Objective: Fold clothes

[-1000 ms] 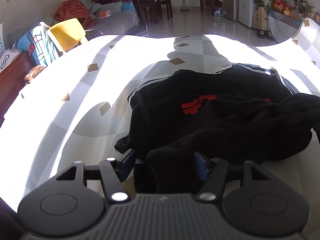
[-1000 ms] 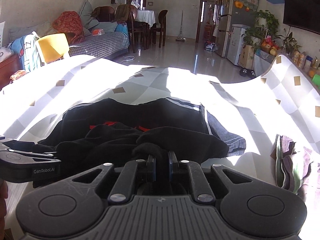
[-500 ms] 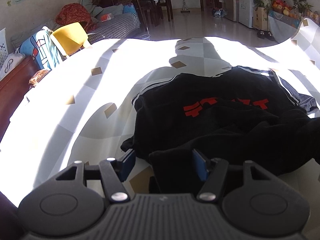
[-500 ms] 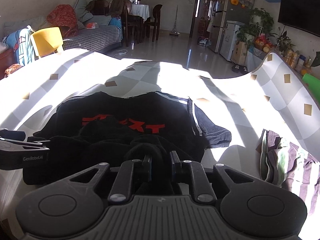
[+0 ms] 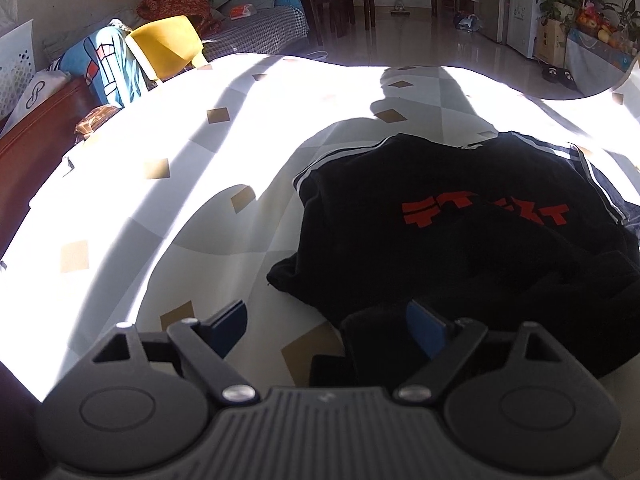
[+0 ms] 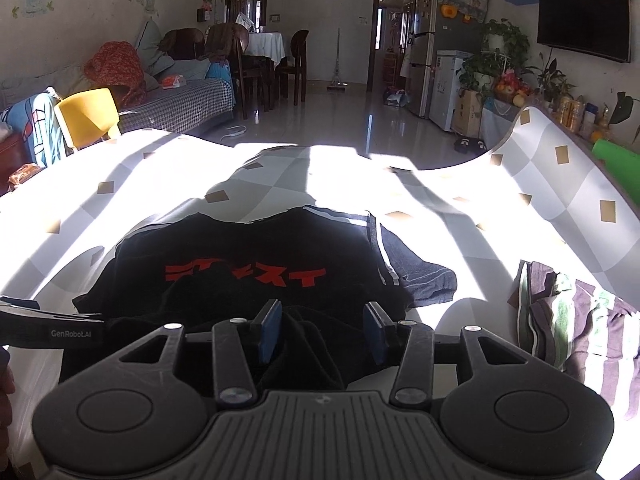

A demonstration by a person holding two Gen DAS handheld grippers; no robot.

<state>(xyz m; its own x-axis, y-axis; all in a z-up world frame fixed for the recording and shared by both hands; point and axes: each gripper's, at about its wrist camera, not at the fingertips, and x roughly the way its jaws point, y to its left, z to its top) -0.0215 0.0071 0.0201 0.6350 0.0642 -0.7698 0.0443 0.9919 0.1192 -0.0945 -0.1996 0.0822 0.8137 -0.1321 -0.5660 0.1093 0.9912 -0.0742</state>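
black shirt [image 6: 256, 256] just beyond right gripper [image 6: 322, 332]

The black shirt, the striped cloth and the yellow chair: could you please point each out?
black shirt [image 6: 240, 248]: right wrist view, chest above the red print.
striped cloth [image 6: 568, 320]: right wrist view, its green stripe.
yellow chair [image 5: 168, 46]: left wrist view, backrest.

Pretty lived-in living room, with hard sunlight and long shadows all over the checked tablecloth [image 6: 560, 200]. Everything else sat around the sofa [image 6: 180, 100]: a yellow chair [image 6: 86, 116] just in front of its left end, a dining table [image 6: 264, 46] with dark chairs behind it, and a shiny tiled floor [image 6: 340, 120] to its right. A fridge [image 6: 452, 88], plants [image 6: 500, 56] and a wall TV [image 6: 584, 20] sat far right.
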